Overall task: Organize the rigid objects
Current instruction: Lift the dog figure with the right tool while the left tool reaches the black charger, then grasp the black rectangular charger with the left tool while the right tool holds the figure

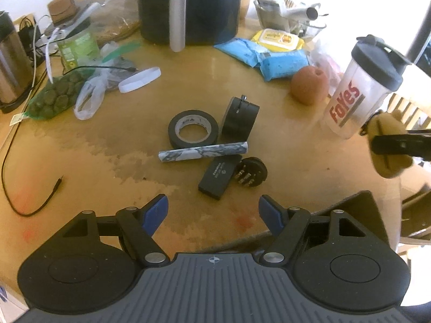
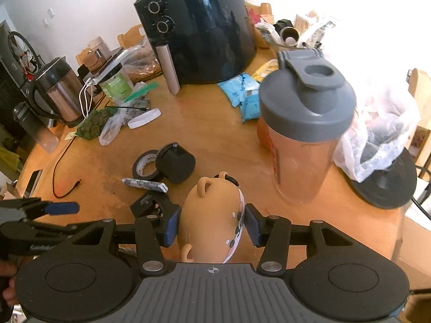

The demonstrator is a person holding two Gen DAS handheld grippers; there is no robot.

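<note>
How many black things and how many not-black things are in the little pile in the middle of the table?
Black: 4 (tape roll, round clamp, flat box, plug)
Not black: 1 (marbled tube)
Total: 5

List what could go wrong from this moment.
1. The right gripper holds the rounded tan toy by its curved sides; it may slip.
2. The shaker bottle stands close beside the toy; a sideways swing could topple it.
3. The open left gripper could scatter the tape roll cluster.
</note>
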